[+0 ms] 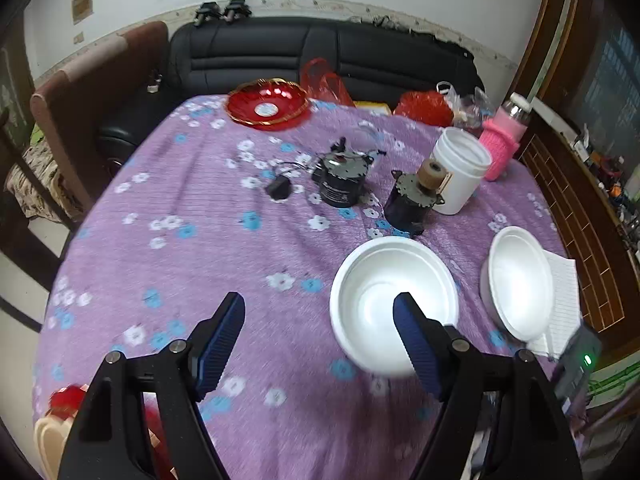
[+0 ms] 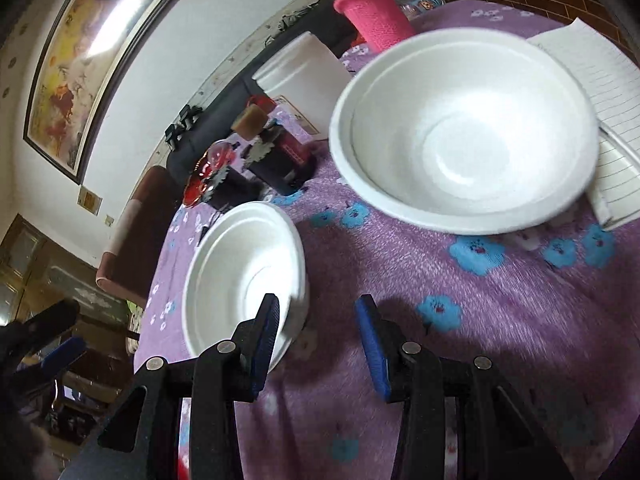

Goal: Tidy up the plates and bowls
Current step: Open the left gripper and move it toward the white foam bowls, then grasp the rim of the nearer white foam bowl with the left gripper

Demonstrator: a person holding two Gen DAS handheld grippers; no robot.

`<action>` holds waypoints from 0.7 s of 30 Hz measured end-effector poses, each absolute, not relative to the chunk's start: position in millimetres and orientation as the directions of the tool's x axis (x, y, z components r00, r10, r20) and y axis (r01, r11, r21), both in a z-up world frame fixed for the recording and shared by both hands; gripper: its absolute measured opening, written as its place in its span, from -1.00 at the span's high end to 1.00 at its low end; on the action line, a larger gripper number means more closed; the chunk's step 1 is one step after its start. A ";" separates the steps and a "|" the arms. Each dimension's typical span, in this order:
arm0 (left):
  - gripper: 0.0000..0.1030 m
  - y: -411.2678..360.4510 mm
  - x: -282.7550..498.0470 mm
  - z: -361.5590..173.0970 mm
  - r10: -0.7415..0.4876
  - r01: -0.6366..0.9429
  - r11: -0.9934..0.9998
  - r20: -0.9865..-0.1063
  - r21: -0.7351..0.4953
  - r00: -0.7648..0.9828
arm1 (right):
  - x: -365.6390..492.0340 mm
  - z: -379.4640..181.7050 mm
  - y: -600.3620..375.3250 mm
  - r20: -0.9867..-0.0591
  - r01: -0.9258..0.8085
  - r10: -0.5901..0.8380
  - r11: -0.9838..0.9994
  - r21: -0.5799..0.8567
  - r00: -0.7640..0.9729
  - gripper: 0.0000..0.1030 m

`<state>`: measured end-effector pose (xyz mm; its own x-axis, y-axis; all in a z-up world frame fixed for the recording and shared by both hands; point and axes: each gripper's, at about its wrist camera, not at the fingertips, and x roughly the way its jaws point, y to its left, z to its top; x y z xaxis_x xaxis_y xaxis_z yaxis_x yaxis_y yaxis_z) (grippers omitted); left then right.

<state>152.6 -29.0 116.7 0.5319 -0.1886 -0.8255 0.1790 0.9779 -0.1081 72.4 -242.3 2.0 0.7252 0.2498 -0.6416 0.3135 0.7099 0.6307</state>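
On the purple flowered tablecloth (image 1: 240, 216), two white foam bowls are sitting apart, and I am holding both claws above them. My left claw (image 1: 320, 336) is standing wide with nothing between its blue pads (image 1: 222, 340); its right pad is overlapping the near rim of the nearer bowl (image 1: 394, 300), though I cannot tell whether it is touching. The second bowl (image 1: 520, 284) is lying further right, partly on a sheet of lined paper (image 1: 564, 304). Only the left view is showing the far end of the table: a red glass dish (image 1: 268, 106), two dark motors (image 1: 340, 180), a white tub (image 1: 460, 168) and a pink-sleeved bottle (image 1: 504, 140). My right claw (image 2: 316, 348) is also spread wide and empty, its left pad in front of the smaller-looking bowl (image 2: 240, 276), while the other bowl (image 2: 464, 128) is filling the far right. Only this view is showing the framed painting (image 2: 88, 52) on the wall.
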 end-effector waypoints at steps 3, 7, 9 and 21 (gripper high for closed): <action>-0.47 -45.7 173.0 92.5 -0.187 0.178 0.978 -0.851 -0.112 0.491 | 77.3 -1.2 -243.4 -0.627 0.287 0.277 0.708 0.645 0.728 0.15; -0.47 -61.9 195.6 61.2 -0.191 0.151 0.979 -0.878 -0.137 0.438 | 78.5 -1.7 -239.9 -0.603 0.251 0.295 0.712 0.656 0.741 0.15; -0.47 -63.9 202.5 49.1 -0.189 0.130 0.980 -0.891 -0.148 0.413 | 80.7 -3.9 -236.6 -0.606 0.246 0.304 0.713 0.656 0.735 0.15; 0.20 -76.9 204.1 19.1 -0.170 0.135 0.982 -0.933 -0.133 0.317 | 94.6 -1.4 -218.8 -0.602 0.167 0.344 0.757 0.632 0.720 0.43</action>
<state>204.1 -76.9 19.1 0.3171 -0.1701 -0.9330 0.1355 0.9818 -0.1330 94.6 -218.8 -1.4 0.7204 0.3439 -0.6023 0.1671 0.7568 0.6319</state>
